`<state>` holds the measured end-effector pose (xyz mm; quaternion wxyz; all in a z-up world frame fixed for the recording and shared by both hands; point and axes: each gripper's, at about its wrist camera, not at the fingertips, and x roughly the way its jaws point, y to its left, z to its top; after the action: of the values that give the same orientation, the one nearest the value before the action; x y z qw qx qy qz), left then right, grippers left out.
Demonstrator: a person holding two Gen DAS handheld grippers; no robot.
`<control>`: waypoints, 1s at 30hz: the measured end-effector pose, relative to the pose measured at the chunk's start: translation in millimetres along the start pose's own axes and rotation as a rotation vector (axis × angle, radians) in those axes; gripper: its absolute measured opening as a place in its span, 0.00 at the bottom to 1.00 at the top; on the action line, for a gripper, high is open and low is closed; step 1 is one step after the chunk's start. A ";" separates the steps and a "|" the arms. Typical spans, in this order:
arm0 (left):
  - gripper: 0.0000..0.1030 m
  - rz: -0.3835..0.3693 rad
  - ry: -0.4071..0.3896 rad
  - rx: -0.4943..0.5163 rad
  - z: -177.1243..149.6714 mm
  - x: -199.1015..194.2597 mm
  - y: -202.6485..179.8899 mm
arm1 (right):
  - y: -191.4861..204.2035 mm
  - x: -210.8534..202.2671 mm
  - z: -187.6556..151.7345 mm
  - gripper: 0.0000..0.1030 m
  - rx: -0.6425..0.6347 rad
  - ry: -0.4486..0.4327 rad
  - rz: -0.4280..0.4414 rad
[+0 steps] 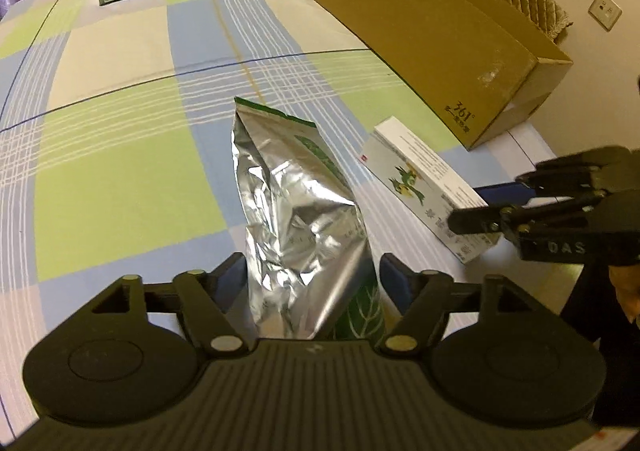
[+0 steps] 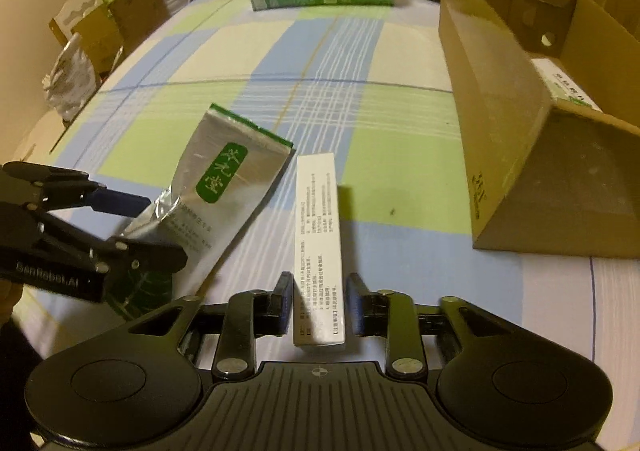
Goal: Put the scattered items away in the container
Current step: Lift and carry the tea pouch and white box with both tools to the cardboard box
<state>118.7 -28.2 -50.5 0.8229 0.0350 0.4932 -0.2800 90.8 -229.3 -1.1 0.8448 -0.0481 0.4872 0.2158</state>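
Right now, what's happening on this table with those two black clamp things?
A person is tidying loose items into the open cardboard box, using a handheld gripper in each hand. The left gripper has its fingers around the bottom of a silver foil pouch. The right gripper straddles the near end of a long white carton lying on the checked tablecloth. It is hard to tell whether either one is clamped. Neither item is in the box yet.

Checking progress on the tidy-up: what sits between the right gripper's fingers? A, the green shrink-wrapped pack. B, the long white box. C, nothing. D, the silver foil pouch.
B: the long white box lies between the right gripper's fingers; the left gripper has the silver foil pouch.
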 end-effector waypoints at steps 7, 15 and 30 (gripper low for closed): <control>0.73 -0.021 0.042 -0.034 20.9 13.7 11.3 | -5.7 -1.3 2.9 0.66 0.015 -0.028 0.018; 0.72 -0.020 0.098 0.029 31.0 30.6 -0.5 | -8.6 9.4 4.7 0.66 -0.014 -0.026 0.025; 0.50 -0.004 0.075 0.048 22.3 16.7 -4.2 | -1.6 27.9 4.0 0.46 -0.047 0.003 0.026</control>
<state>140.2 -46.4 -52.1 0.8022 0.0643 0.5169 -0.2919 106.7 -220.7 -22.8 0.8399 -0.0620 0.4838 0.2379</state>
